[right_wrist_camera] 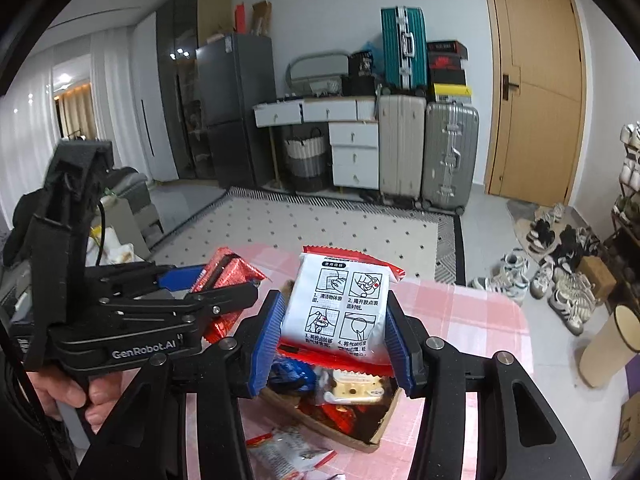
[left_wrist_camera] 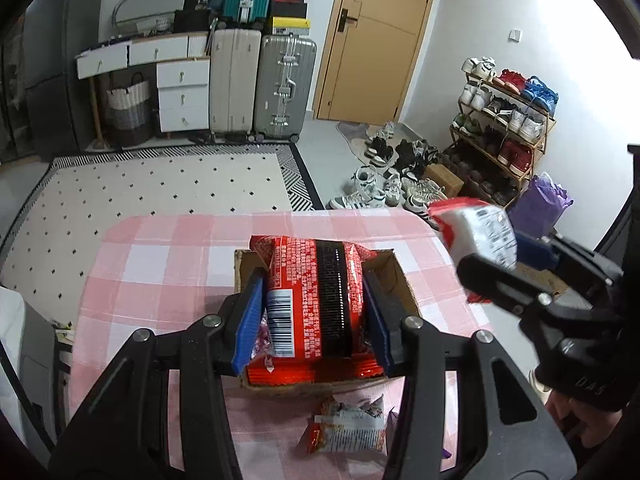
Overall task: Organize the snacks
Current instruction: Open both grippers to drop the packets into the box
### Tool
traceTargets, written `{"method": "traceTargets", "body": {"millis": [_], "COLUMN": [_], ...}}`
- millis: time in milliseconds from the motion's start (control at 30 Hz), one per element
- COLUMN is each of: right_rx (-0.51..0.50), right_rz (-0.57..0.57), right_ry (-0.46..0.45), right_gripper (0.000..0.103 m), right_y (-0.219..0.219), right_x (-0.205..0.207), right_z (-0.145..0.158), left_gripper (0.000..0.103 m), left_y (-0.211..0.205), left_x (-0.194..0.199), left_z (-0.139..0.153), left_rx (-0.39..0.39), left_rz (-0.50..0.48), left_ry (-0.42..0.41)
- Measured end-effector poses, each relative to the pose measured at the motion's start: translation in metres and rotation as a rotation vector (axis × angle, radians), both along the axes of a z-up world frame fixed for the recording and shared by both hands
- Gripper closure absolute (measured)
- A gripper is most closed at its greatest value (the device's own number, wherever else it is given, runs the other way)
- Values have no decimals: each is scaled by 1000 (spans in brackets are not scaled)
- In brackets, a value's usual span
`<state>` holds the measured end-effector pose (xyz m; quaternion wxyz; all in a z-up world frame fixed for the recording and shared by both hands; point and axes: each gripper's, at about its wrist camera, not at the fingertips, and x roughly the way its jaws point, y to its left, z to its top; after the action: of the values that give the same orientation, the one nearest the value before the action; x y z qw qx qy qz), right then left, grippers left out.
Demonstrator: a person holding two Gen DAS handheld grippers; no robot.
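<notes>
Now, both grippers carry a snack above one table.
Left gripper (left_wrist_camera: pixel 314 308): its blue ribbed pads are clamped on either side of a red packet (left_wrist_camera: pixel 316 296), held over the box.
Red packet: shiny red wrapper with dense white print, a broad black band down the middle and a white barcode panel at its lower left (the text is too small to read).
Right gripper (right_wrist_camera: pixel 334 330): its pads squeeze a white packet (right_wrist_camera: pixel 338 306), raised above the box.
White packet: white face with four line-drawn instruction panels, red crimped edges at top and bottom.
Cardboard box (left_wrist_camera: pixel 400 276): open-topped and brown, sitting on the table, with more red wrappers inside; the right wrist view also shows a blue wrapper and a pale yellow snack in it.
Loose packet (left_wrist_camera: pixel 346 428): red and white, crumpled, lying on the cloth just beside the box's near side.
Tablecloth (left_wrist_camera: pixel 168 256): pink and white checks.
</notes>
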<state>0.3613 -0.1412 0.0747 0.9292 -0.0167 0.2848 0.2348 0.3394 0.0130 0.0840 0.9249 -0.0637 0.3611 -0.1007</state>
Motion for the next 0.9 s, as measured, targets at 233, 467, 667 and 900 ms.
{"method": "traceTargets", "body": {"millis": [233, 467, 667, 900], "right_rx": [13, -7, -5, 63], "right_rz": [17, 41, 51, 45], "right_ry": [60, 134, 162, 116], "right_gripper": [55, 55, 46, 26], "right_y": [7, 17, 19, -3], "right_x": [35, 61, 70, 58], "right_z": [-38, -81, -97, -85], "left_gripper": [60, 60, 38, 24], "left_y": [-5, -4, -1, 10], "left_x": [48, 79, 104, 101], "left_z": [-31, -69, -97, -96], "left_rx": [1, -6, 41, 36], "left_rz": [-34, -41, 3, 30], "left_ry": [45, 95, 165, 140]}}
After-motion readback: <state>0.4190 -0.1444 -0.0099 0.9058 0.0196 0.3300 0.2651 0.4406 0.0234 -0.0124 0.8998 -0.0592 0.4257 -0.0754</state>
